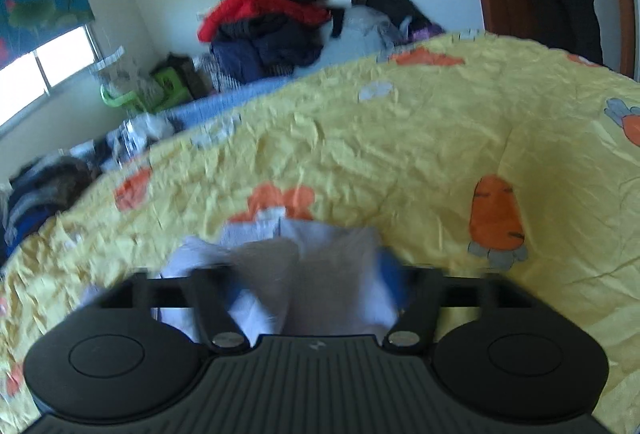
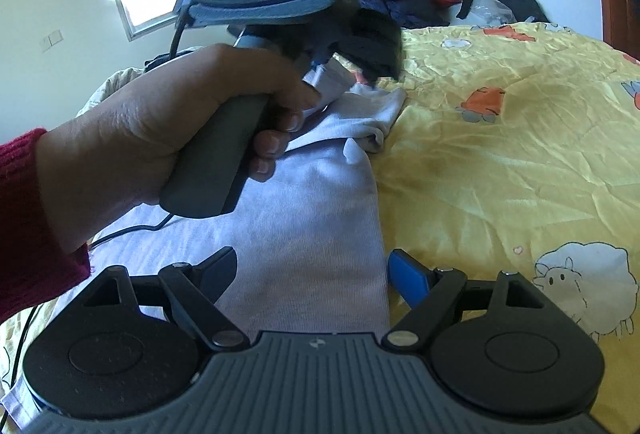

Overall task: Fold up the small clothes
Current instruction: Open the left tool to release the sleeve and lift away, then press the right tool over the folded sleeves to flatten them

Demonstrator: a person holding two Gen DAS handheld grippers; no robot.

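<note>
Right wrist view, nearest first: the right gripper hovers low over a pale lilac garment, jaws spread wide, one dark finger on the cloth's left part and the blue-padded finger just off its right edge; nothing is pinched. The garment lies flat on the yellow bedspread, a long panel running away from the camera, its far end bunched and doubled over. Beyond it the person's left hand, red sleeve at the wrist, grips the handle of the left gripper, whose tip sits at that bunched far end; blur hides the contact there. Left wrist view: the left gripper has its fingers standing apart with lilac cloth heaped between and under them; the pads do not appear to press on it, though the frame is smeared. Judgement on handling: thin knit, very light, limp, no stiffness to hold a crease, so it will sag and drag when lifted by one point. It looks grippy rather than slippery on the crinkled bedspread, and not fragile. Best holds are the two corners of a hem or edge, pinched through one layer and kept taut between both grippers. Farther off, a clothes pile rests against the wall.
</note>
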